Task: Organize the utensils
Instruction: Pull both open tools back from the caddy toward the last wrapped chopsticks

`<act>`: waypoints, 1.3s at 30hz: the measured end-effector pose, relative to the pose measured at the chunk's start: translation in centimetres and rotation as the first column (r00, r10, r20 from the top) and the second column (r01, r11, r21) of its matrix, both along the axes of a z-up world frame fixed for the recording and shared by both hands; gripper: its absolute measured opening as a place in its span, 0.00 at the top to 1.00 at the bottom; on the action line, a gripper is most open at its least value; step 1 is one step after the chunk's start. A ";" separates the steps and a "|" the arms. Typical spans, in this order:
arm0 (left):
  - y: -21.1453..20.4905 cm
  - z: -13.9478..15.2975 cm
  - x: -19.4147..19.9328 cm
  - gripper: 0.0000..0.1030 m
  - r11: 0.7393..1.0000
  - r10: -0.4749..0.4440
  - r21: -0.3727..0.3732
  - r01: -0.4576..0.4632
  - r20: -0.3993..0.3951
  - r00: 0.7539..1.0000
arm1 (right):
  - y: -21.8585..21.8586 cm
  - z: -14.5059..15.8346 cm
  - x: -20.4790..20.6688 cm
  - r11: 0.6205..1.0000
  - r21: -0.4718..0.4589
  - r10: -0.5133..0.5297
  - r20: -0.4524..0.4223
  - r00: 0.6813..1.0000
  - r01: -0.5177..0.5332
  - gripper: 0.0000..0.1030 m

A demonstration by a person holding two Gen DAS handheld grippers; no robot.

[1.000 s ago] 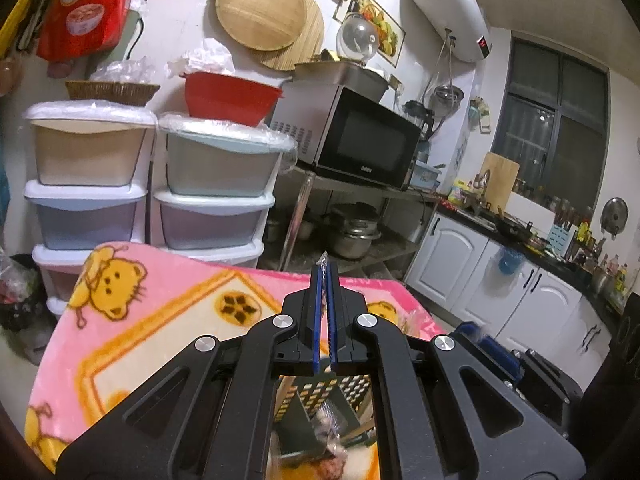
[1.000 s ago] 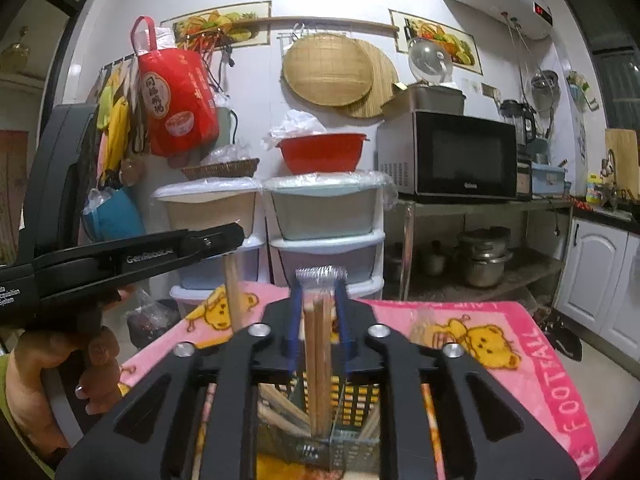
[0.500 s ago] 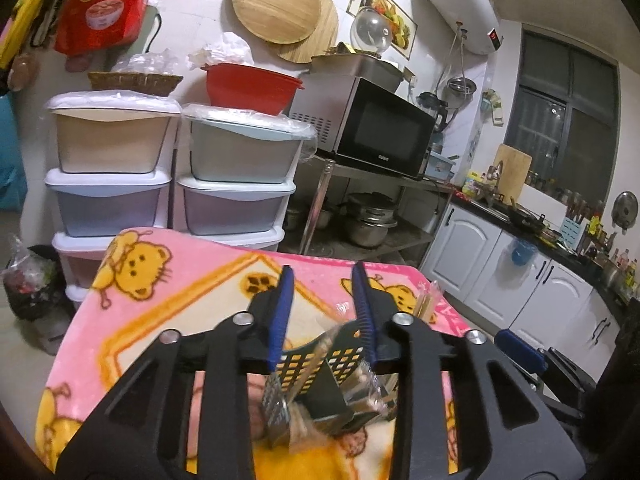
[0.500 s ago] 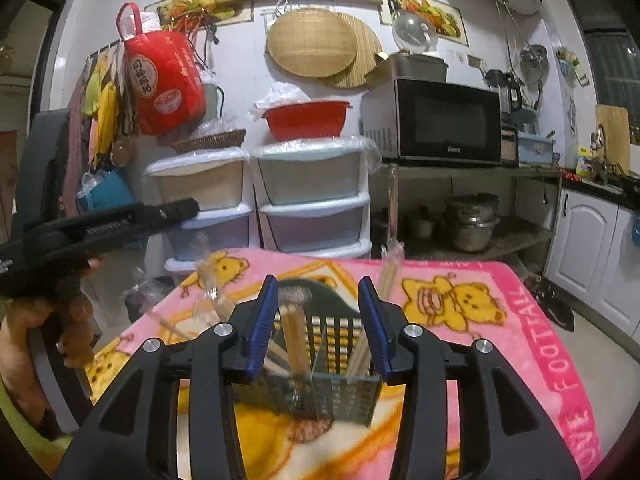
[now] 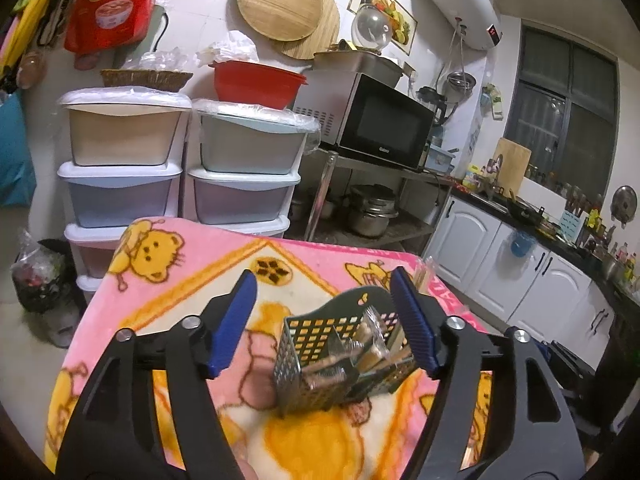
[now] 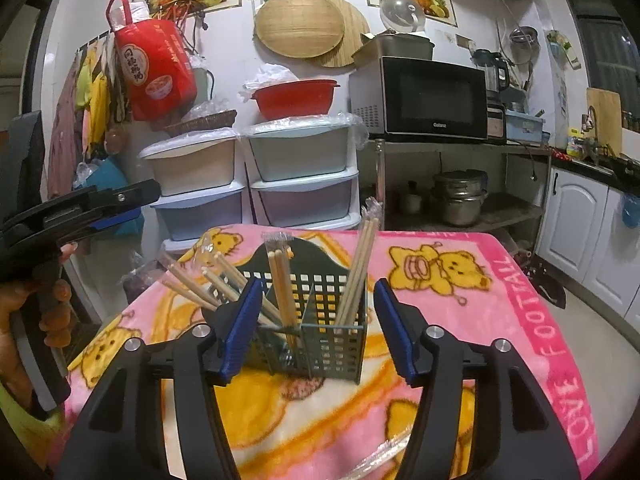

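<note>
A dark green perforated utensil caddy (image 6: 336,336) stands on the pink bear blanket (image 6: 500,320). Several plastic-wrapped chopstick pairs (image 6: 280,280) stick up from its compartments; one pair (image 6: 358,264) leans right. In the left wrist view the caddy (image 5: 320,364) sits tilted in frame with wrapped utensils (image 5: 360,352) inside. My left gripper (image 5: 324,320) is open and empty, above the caddy; it also shows in the right wrist view (image 6: 96,208). My right gripper (image 6: 318,320) is open and empty, its fingers either side of the caddy.
Stacked plastic drawers (image 6: 296,184) stand behind the table, a red bowl (image 6: 294,98) on top. A microwave (image 6: 432,100) sits on a metal rack with pots (image 6: 460,196). White cabinets (image 5: 500,264) run along the right. A strip of clear wrap (image 6: 384,448) lies at the blanket's near edge.
Both grippers were shut on wrapped chopsticks, opened and let them drop into the caddy. Both have since drawn back and opened wider.
</note>
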State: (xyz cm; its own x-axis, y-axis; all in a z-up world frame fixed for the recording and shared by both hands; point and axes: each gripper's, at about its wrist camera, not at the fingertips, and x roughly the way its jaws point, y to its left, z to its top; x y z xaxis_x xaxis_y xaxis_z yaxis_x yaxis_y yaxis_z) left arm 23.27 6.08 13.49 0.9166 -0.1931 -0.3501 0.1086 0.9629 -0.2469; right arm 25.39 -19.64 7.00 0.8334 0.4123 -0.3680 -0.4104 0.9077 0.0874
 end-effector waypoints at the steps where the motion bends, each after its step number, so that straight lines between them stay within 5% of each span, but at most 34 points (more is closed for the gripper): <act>1: -0.1 -0.1 -0.3 0.35 1.000 0.000 0.001 0.000 -0.002 1.000 | -0.1 0.0 -0.2 1.000 0.002 -0.001 -0.002 1.000 0.001 0.44; 12: -0.8 -0.7 -3.1 0.11 1.000 -0.021 0.006 0.021 -0.008 1.000 | -1.5 -0.4 -1.8 1.000 0.008 -0.021 -0.018 1.000 0.021 0.33; 39: -6.2 -2.5 -7.6 0.10 0.985 -0.145 0.094 0.146 -0.023 0.989 | -6.0 -2.6 -6.6 0.995 0.002 -0.103 -0.100 0.990 0.104 0.33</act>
